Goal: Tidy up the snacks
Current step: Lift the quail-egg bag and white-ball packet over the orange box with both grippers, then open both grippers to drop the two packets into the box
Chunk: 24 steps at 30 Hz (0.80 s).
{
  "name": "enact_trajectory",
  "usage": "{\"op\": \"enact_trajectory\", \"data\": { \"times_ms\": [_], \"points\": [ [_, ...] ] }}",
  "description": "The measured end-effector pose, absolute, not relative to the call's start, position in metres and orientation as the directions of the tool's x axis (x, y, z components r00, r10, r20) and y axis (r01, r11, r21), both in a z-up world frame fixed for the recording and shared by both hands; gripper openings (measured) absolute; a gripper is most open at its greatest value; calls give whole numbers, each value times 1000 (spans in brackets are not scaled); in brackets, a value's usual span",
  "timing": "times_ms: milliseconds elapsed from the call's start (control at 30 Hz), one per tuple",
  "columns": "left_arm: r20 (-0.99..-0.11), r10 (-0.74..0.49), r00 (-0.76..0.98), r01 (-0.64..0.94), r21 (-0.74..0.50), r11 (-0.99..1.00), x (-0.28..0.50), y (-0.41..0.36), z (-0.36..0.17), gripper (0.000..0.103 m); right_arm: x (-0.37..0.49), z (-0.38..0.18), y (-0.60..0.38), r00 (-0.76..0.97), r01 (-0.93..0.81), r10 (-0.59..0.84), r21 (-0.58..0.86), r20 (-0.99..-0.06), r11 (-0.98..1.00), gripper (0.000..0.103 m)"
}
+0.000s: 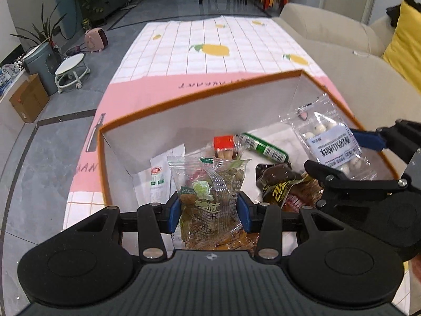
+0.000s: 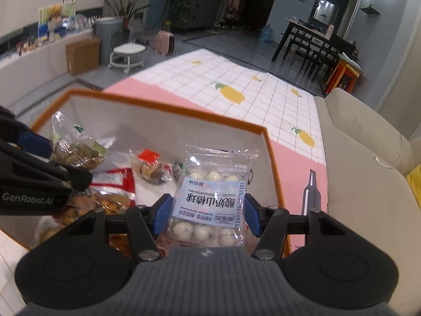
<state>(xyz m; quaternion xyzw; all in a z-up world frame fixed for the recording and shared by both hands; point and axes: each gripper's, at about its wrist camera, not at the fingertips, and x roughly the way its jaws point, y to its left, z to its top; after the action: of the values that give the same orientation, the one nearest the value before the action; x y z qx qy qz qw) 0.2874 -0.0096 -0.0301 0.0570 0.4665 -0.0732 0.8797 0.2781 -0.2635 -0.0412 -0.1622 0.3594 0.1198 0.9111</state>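
Snacks fill the orange-rimmed box (image 1: 200, 97), which sits on the pink end of a lemon-print cloth (image 1: 210, 39) spread over the tabletop, near the edge that runs along the beige sofa (image 1: 342, 34). The left claw (image 1: 209, 212) is pinching a clear packet of greenish-brown dried fruit (image 1: 208, 192) between its blue pads, holding it upright over the near side of the box. The right claw (image 2: 209, 214) is pinching a clear packet of yogurt-coated hawthorn balls (image 2: 214, 197) by its sides, above the box's right-hand corner by the sofa. Both packets appear lifted clear of the pile, though the fisheye view makes it hard to be sure whether their lower edges touch anything.

Loose in the box lie a green-wrapped sausage stick (image 1: 263, 147), a red-topped clear packet (image 1: 223, 147), a dark brown wrapper with yellow lettering (image 1: 279, 181) and a white sachet (image 1: 158, 181) against the left wall.

The step in hand looks like sorting: two packets have been picked out, one per claw. The next move probably calls for carrying each to its own spot, either a chosen corner of the box or the bare cloth beyond its far wall, while keeping the two claws from colliding, since they work close together.
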Motion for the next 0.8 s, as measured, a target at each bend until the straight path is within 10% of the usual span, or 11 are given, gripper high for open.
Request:
{"op": "enact_trajectory", "data": {
  "times_ms": [800],
  "points": [
    [-858,-33,513,184,73,980,286,-9,-48,63,278,-56,-252,703,-379,28,-341,-711,860,72]
  ]
}}
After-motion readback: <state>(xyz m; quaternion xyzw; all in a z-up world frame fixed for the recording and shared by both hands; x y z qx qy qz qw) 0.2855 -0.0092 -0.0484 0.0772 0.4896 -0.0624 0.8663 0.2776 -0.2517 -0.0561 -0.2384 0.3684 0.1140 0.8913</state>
